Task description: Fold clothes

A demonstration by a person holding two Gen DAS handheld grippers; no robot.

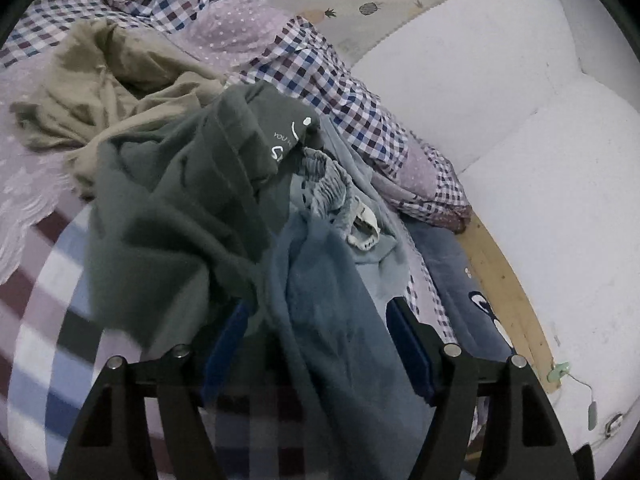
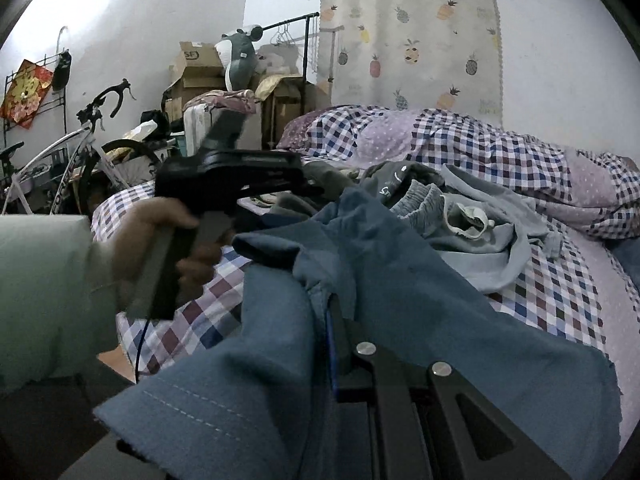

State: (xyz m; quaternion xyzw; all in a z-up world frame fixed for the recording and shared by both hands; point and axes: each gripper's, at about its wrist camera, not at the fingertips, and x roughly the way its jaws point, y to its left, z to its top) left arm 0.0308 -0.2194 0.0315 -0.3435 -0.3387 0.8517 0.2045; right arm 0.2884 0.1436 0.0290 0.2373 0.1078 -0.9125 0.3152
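A blue garment [image 2: 400, 300] hangs lifted over the bed [image 2: 560, 304], pinched in the right gripper [image 2: 332, 320]; the left gripper [image 1: 320, 320] straddles it, jaws wide. Step: picking from the clothes pile [image 1: 180, 184]. Next, likely a second corner grip to spread it.

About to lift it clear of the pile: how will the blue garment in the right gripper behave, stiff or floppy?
Probably floppy: the blue garment drapes and creases around the shut right gripper. It may drag, since it runs into the pile beside the grey-green garment. Likely light.
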